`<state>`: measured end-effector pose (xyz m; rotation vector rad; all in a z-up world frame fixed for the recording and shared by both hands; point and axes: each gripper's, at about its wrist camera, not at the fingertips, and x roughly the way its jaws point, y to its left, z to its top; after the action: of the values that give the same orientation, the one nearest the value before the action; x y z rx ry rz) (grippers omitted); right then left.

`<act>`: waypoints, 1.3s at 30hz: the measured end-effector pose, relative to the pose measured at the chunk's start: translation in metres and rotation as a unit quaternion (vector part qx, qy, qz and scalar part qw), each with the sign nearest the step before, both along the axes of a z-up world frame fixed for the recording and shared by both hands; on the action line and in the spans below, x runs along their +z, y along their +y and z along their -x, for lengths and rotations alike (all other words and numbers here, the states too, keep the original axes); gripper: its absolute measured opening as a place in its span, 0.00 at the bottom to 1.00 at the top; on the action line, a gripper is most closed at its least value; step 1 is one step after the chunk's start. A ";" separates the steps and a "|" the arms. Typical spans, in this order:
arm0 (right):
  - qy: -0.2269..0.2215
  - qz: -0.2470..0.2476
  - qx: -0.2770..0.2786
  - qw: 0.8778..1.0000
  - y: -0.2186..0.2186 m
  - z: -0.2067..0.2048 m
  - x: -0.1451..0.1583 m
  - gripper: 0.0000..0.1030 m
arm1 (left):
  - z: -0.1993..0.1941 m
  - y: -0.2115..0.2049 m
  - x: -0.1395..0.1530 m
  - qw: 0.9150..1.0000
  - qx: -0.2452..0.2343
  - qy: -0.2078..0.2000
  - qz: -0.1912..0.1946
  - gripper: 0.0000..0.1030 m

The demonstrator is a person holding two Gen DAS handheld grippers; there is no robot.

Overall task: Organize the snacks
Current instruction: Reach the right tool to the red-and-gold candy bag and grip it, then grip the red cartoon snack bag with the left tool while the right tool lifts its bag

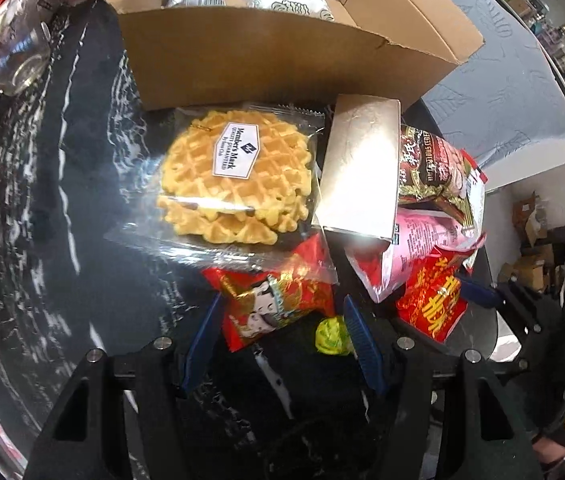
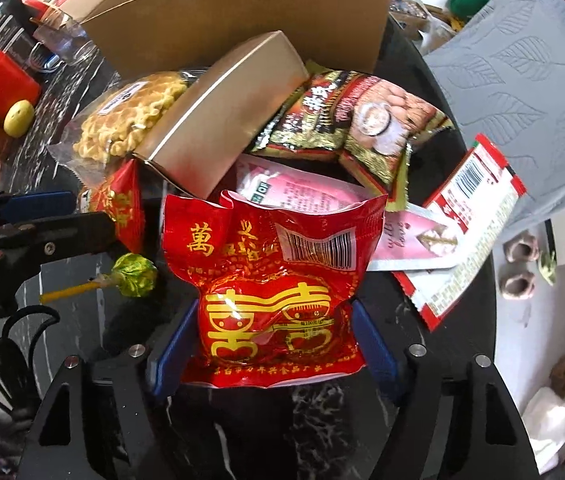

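One red packet (image 2: 278, 300) upright between right tool (image 2: 274, 344) pads.

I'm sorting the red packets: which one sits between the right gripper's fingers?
The large red packet with gold characters and a barcode, framed by the right gripper. The smaller red packet lies by the left gripper.

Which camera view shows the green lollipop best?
The right wrist view: the green lollipop lies there whole, with its yellow stick. The left wrist view shows only its wrapped head, beside the left gripper's blue finger.
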<state>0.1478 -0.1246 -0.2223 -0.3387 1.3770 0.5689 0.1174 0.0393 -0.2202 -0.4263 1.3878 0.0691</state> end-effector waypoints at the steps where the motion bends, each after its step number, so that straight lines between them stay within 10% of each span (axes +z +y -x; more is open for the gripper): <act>1: 0.000 0.000 -0.001 1.000 -0.004 0.000 0.001 0.74 | -0.002 -0.001 -0.003 1.000 0.002 0.002 0.000 0.59; 25: -0.006 0.000 -0.010 1.000 0.005 0.001 0.000 0.74 | -0.019 -0.035 -0.020 1.000 -0.005 -0.003 -0.027 0.46; 39: -0.004 -0.024 -0.037 0.999 -0.012 0.019 0.019 0.74 | 0.018 -0.034 0.031 0.998 -0.025 -0.042 -0.034 0.46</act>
<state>0.1289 -0.1362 -0.2038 -0.2507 1.3597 0.5371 0.0991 0.0054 -0.1892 -0.3333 1.3080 0.0557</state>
